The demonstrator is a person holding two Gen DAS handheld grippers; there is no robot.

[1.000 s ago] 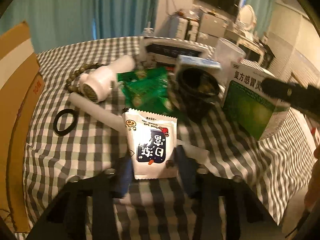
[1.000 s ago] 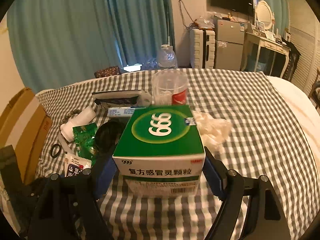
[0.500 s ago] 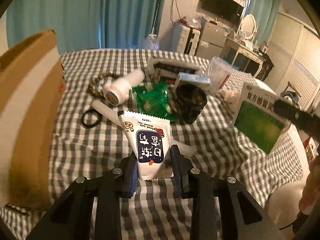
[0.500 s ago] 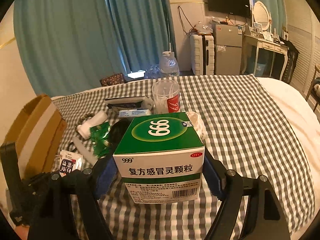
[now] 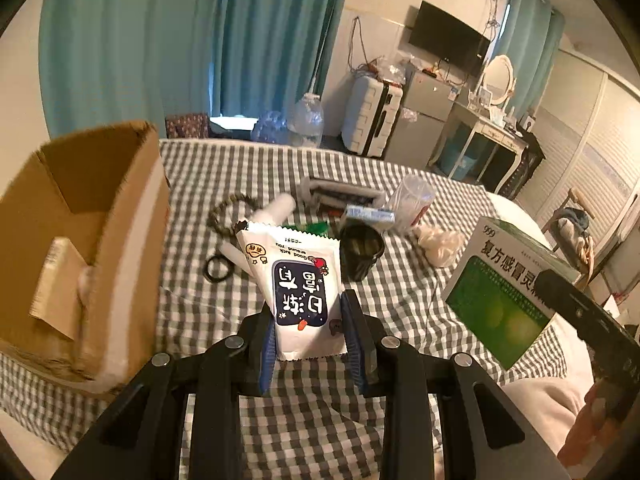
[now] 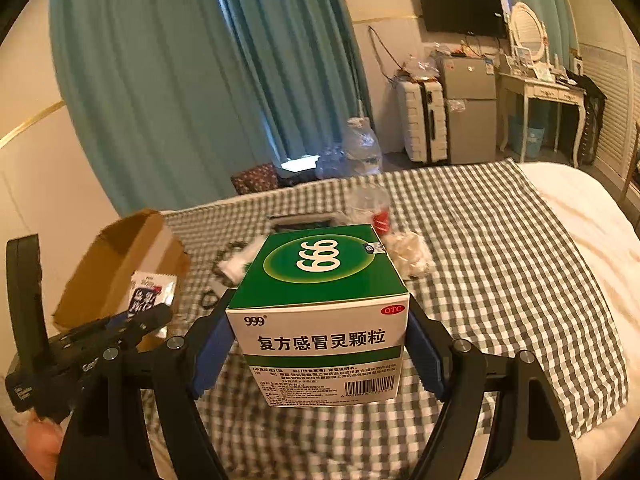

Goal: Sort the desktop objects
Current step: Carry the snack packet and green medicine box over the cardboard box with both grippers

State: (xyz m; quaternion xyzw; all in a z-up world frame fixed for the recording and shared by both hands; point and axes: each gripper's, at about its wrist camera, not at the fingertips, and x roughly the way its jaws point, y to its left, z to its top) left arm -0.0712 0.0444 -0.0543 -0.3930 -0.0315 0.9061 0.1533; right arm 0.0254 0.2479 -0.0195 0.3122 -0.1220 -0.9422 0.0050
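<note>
My left gripper [image 5: 307, 334] is shut on a white snack packet [image 5: 300, 288] with a dark blue label and holds it above the checked cloth, beside an open cardboard box [image 5: 80, 240] on the left. My right gripper [image 6: 318, 344] is shut on a green and white 999 medicine box [image 6: 320, 304], lifted above the cloth. The medicine box also shows in the left wrist view [image 5: 504, 292] at the right. The packet also shows in the right wrist view [image 6: 150, 294] in front of the cardboard box [image 6: 120, 264].
On the checked cloth [image 5: 400, 300] lie a bead bracelet [image 5: 228, 216], a white tube [image 5: 276, 208], a black hair tie [image 5: 219, 268], a dark cup [image 5: 360, 250], a clear plastic cup [image 5: 412, 200], a small blue box [image 5: 370, 214] and crumpled tissue [image 5: 438, 242].
Both grippers have risen with their loads. The left one with the packet has moved left toward the cardboard box, which now shows its open inside. The right one has lifted the medicine box higher.
</note>
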